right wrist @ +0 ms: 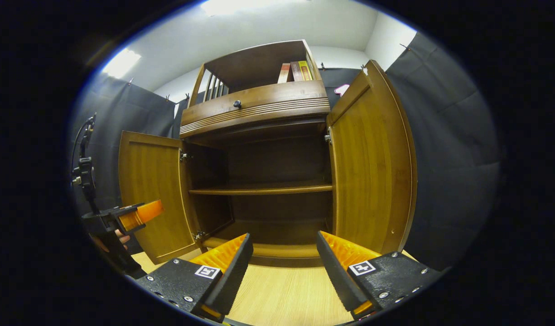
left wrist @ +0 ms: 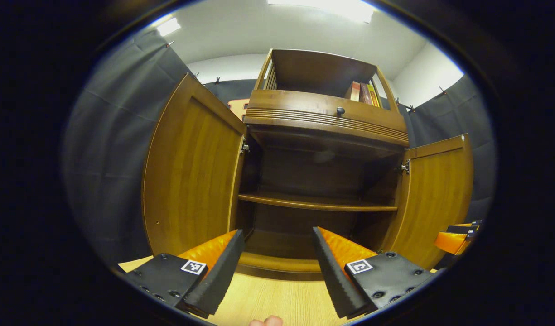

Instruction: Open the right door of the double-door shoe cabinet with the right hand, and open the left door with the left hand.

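Now both doors of the shoe cabinet (left wrist: 325, 136) stand swung wide, so the task looks done or nearly so.

Left gripper view: left door (left wrist: 191, 172) hangs open on its hinges at the cabinet's left side, inner face toward the camera. Right door (left wrist: 436, 194) is likewise open on the far side. The left hand-held gripper (left wrist: 277, 267) sits low in front of the cabinet's bottom edge, fingers spread apart, nothing between them. It touches neither door. Judgement: drawn back clear of the door's swing after letting go.

Right gripper view: right hand-held gripper (right wrist: 284, 269) is also open and empty, pointing at the cabinet's interior from just above the wood-grain floor (right wrist: 286, 299). The left hand-held gripper shows here at the left edge, near the left door's outer edge but apart from it, with a hand (right wrist: 121, 235) behind it.

Surroundings:
- middle shelf (right wrist: 259, 190) inside, bare as far as can be seen; interior dark
- drawer with a small round knob (left wrist: 340, 110) above the doors
- a few books (left wrist: 363, 93) in the open top compartment
- black cloth wall on both sides

Nothing stands in the way of either door; both have room against the cloth wall.
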The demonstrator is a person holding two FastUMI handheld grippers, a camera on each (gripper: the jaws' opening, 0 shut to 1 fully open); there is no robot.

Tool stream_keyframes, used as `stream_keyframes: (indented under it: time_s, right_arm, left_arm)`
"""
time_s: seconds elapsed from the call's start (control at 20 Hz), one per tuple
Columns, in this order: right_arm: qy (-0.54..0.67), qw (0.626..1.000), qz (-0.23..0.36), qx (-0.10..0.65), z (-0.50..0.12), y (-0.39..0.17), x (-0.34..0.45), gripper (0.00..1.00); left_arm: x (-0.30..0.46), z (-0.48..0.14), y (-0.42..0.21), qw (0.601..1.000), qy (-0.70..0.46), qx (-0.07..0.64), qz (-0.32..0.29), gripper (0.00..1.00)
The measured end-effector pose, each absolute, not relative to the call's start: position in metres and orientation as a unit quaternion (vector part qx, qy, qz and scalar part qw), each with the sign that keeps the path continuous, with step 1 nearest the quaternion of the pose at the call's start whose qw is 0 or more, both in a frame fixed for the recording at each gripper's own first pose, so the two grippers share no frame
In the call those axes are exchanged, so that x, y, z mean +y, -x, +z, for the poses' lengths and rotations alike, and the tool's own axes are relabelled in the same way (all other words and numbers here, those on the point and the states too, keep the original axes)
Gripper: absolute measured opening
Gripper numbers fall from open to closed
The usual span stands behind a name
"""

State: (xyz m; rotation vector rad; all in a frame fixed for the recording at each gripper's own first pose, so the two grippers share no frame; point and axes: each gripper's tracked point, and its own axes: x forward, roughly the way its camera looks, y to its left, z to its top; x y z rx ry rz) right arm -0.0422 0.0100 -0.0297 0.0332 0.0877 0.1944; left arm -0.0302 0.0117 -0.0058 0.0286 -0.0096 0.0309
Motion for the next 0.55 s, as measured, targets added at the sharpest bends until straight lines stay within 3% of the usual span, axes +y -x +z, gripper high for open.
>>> stream_keyframes:
  time_s: [0.55]
  right_arm:
    - [-0.022,0.995,0.085,0.047,-0.03,0.042,0.003,0.99]
  left_arm:
    - [0.024,0.005,0.021,0.998,-0.05,-0.023,0.022,0.95]
